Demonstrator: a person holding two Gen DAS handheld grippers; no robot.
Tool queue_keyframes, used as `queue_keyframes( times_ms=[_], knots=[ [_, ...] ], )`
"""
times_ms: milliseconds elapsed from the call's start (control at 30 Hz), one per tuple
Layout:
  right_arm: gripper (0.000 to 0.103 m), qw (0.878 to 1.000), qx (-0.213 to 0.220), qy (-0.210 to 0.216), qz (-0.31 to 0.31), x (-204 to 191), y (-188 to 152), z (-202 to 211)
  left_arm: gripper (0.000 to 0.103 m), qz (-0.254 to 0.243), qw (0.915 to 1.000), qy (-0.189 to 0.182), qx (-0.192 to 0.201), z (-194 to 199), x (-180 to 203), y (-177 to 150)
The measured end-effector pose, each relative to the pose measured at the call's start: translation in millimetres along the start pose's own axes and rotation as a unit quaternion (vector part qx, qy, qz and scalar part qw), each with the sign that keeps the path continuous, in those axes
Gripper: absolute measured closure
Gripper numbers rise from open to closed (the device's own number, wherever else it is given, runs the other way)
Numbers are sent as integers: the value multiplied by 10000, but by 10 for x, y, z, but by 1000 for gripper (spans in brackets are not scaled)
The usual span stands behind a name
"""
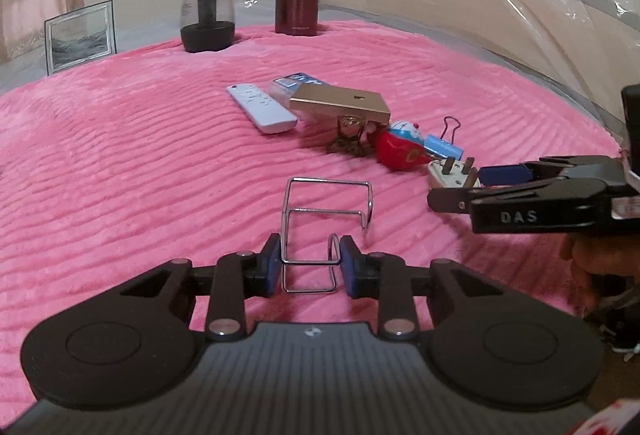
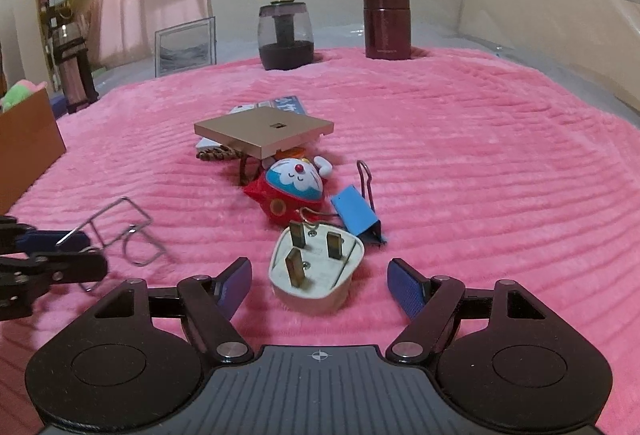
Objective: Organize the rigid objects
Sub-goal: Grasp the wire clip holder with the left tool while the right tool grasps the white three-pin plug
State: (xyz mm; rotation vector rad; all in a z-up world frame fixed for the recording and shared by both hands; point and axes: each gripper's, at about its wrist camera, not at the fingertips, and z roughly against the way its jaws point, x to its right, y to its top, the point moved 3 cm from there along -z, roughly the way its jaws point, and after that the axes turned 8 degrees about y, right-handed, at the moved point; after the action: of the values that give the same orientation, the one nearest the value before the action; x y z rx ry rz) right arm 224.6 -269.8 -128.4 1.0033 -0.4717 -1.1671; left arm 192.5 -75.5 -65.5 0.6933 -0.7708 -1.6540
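A bent silver wire holder [image 1: 326,211] lies on the pink blanket [image 1: 120,155], and my left gripper [image 1: 308,265] is shut on its near end, blue pads pressing the wire from both sides. The right wrist view shows the same holder [image 2: 136,231] and left gripper [image 2: 76,255] at the left edge. A white three-pin plug [image 2: 316,271] lies pins up between the fingers of my right gripper [image 2: 320,279], which is open, its pads clear of the plug. From the left wrist view the right gripper [image 1: 468,187] reaches in from the right over the plug [image 1: 452,173].
Behind the plug lie a blue binder clip [image 2: 356,215], a red-and-blue cartoon toy [image 2: 296,183], a gold square plate [image 2: 264,131] propped on small items, a white remote [image 1: 260,107] and a blue packet [image 1: 296,81]. At the back stand a glass jar [image 1: 206,15], maroon flask [image 1: 297,1] and picture frame [image 1: 80,35].
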Motion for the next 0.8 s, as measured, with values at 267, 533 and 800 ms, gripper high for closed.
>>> queue_keyframes(
  times_ms=[267, 533, 800],
  knots=[
    [59, 9999, 27, -20, -110, 20, 22, -59, 77, -89, 9999, 65, 57, -32, 38, -23],
    [61, 9996, -9, -82, -287, -11, -66, 111, 76, -460, 9984, 296, 150, -85, 94, -58],
    [61, 9991, -31, -80, -408, -88, -172, 269, 76, -622, 9967, 351, 394, -110, 113, -32]
  ],
)
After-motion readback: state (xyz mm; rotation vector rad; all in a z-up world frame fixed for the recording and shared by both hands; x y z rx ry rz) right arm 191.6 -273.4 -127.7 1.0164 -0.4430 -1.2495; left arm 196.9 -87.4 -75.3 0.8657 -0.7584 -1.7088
